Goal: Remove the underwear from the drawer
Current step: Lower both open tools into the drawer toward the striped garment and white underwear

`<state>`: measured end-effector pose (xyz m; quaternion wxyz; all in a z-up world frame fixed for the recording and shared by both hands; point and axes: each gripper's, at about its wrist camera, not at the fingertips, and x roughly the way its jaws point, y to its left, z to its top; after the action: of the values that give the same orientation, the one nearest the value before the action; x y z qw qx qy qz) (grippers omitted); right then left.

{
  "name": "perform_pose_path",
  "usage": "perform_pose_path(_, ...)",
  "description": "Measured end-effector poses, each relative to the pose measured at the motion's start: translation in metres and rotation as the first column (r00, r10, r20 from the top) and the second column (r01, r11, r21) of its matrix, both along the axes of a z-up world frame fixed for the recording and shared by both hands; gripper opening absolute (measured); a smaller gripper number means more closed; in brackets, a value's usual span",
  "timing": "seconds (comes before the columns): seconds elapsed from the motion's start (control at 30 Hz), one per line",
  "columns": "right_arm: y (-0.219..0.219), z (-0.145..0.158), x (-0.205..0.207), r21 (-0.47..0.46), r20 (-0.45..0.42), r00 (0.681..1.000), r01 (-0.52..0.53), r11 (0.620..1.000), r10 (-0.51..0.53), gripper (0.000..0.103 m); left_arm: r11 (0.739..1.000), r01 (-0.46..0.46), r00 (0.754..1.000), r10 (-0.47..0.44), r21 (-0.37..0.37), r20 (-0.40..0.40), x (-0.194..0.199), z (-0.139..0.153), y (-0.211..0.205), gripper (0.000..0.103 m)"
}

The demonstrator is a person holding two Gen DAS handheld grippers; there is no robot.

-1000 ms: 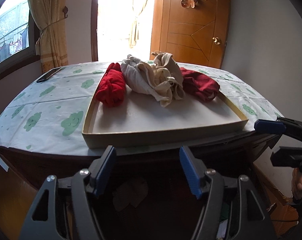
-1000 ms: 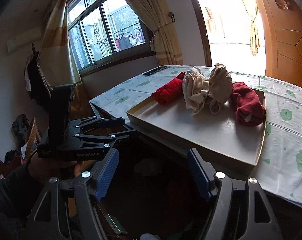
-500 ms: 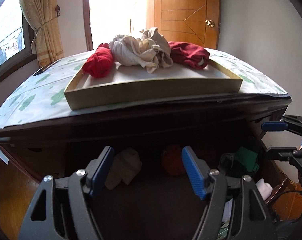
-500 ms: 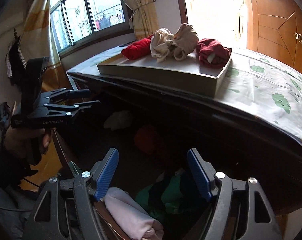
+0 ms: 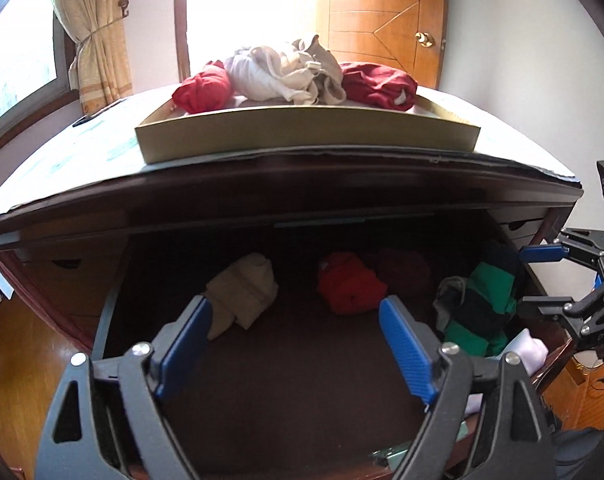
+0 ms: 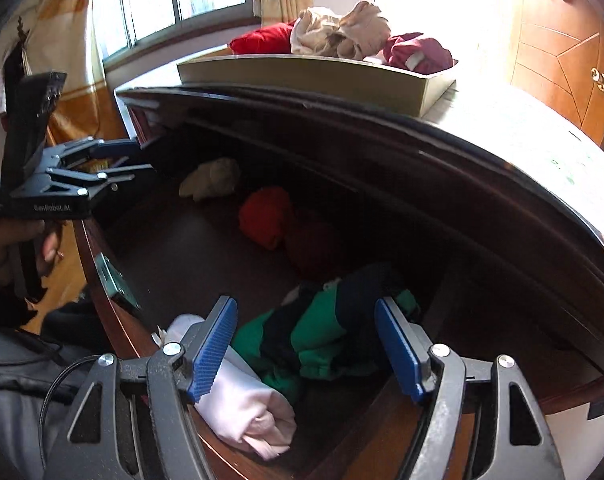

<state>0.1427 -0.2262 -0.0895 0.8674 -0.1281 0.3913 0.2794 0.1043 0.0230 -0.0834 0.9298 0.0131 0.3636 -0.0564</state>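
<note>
Dark wood drawer [image 5: 114,304] stands pulled out under the tabletop, holding loose underwear: a beige roll [image 5: 242,292], a red piece [image 5: 349,286], a green-and-navy striped piece [image 6: 321,332] and a pale pink roll [image 6: 242,400]. Left gripper [image 5: 292,344] is released, fingers spread over bare drawer floor, gripping nothing. Right gripper [image 6: 305,344] is likewise released, its fingers flanking the striped piece without closing on it. Recommended: lower 1 gripper squarely onto a single roll, close mid-bundle, lift clear of the tabletop edge, then deposit in the tray [image 5: 302,136] above.
</note>
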Motion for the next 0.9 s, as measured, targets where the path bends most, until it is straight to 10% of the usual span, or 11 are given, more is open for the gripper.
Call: perform_pose_path(0.9,0.021,-0.024,0.017,-0.147,-0.132,0.988,-0.096,0.984,0.076,0.073,1.0,0.019,0.999,-0.02,-0.01,-0.045,-0.009,-0.012,-0.004,0.088)
